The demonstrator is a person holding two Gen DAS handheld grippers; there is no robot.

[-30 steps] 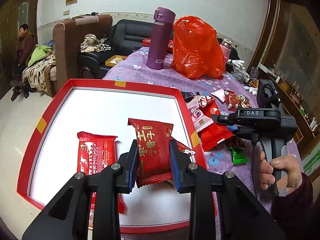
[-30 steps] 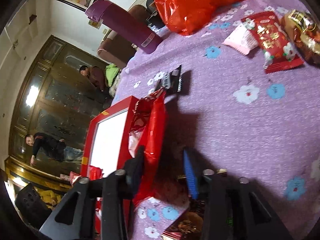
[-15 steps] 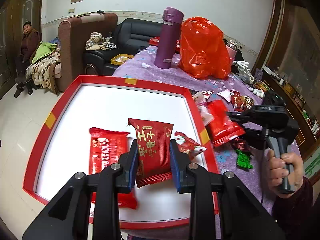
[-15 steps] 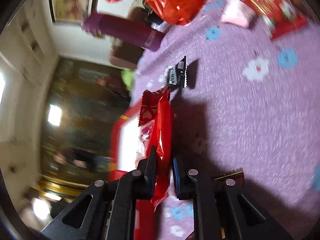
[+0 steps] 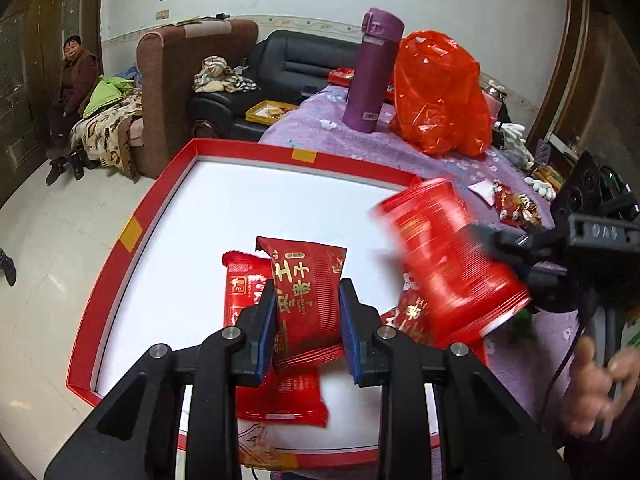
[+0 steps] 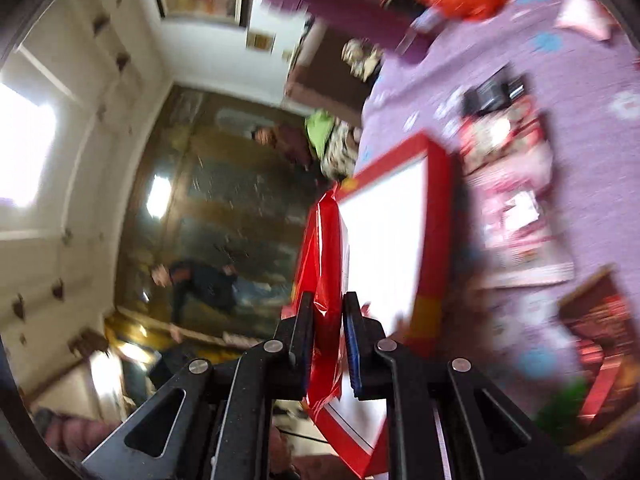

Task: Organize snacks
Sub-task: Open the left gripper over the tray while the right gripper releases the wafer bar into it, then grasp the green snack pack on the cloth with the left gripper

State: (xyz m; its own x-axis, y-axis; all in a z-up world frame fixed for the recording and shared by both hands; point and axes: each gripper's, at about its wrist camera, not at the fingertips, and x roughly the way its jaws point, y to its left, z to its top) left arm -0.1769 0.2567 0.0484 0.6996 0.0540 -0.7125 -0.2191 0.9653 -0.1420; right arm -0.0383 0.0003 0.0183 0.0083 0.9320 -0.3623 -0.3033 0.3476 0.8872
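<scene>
My left gripper [image 5: 308, 320] is shut on a red snack packet with gold characters [image 5: 306, 300], held above the white floor of the red-rimmed tray [image 5: 132, 232]. A second red packet [image 5: 248, 292] lies flat in the tray under it. My right gripper [image 6: 326, 340] is shut on a large red snack bag [image 6: 324, 264], seen edge-on, over the tray's corner [image 6: 436, 200]. In the left wrist view that bag [image 5: 448, 264] is blurred, hanging over the tray's right edge, with the right gripper [image 5: 492, 240] behind it. Another red packet [image 5: 412, 312] lies under it.
A purple flask [image 5: 372, 72] and an orange-red plastic bag [image 5: 440, 92] stand at the back of the purple flowered tablecloth [image 5: 320, 132]. Several loose snacks [image 5: 516, 204] lie right of the tray; they also show in the right wrist view [image 6: 516, 208]. Sofas and a seated person [image 5: 76, 76] are at the left.
My right gripper closed on the large red bag, lifted it off the cloth and swung it over the tray's right side. My left gripper still holds its packet, drifting over the tray.
</scene>
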